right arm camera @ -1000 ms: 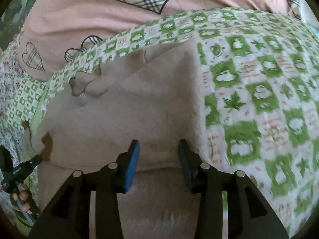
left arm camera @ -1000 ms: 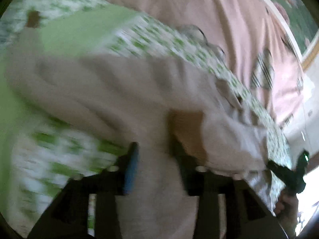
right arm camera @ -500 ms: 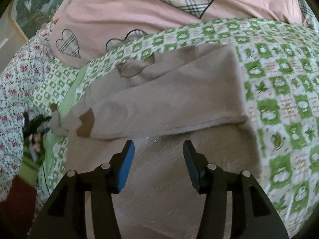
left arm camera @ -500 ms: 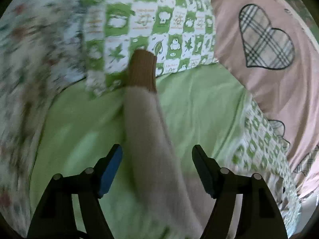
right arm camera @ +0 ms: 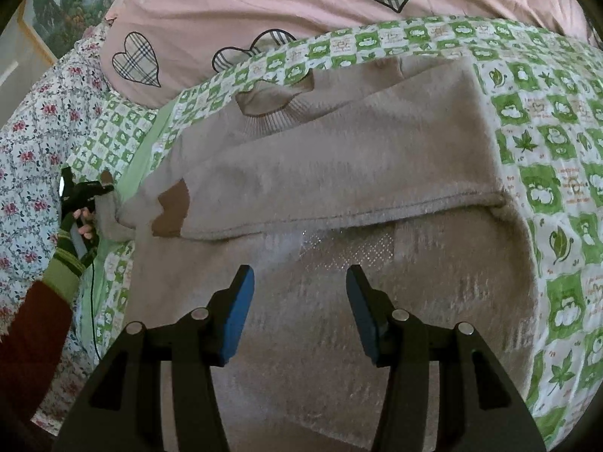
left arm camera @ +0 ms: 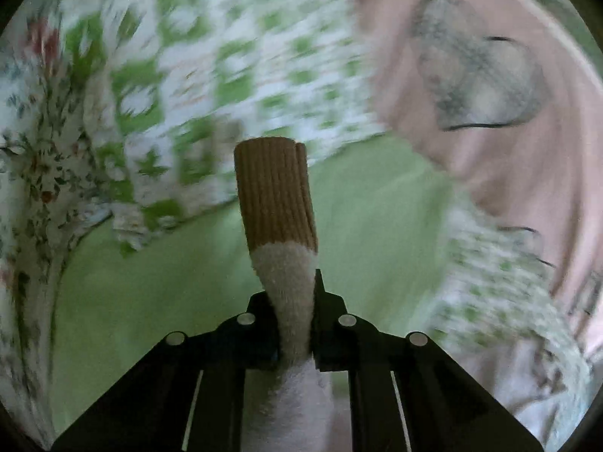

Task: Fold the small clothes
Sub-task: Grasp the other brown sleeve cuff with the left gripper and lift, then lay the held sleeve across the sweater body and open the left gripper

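A beige fuzzy sweater (right arm camera: 339,173) lies on the bed, its right sleeve folded across the chest with a brown cuff (right arm camera: 171,207) at the left. My left gripper (left arm camera: 296,301) is shut on the other sleeve (left arm camera: 290,286), whose ribbed brown cuff (left arm camera: 275,192) sticks up past the fingertips. That gripper also shows at the sweater's left edge in the right wrist view (right arm camera: 84,190). My right gripper (right arm camera: 299,286) is open and empty, hovering above the sweater's lower body.
A green-and-white checked blanket (right arm camera: 546,158) lies under the sweater. A pink quilt with plaid hearts (right arm camera: 264,7) is behind it. A floral sheet (right arm camera: 26,143) and plain green fabric (left arm camera: 150,282) lie to the left. A framed picture (right arm camera: 56,7) hangs far left.
My left gripper has closed on the left sleeve, near its cuff. My right gripper has opened wider and drawn back from the folded sleeve toward the sweater's hem.
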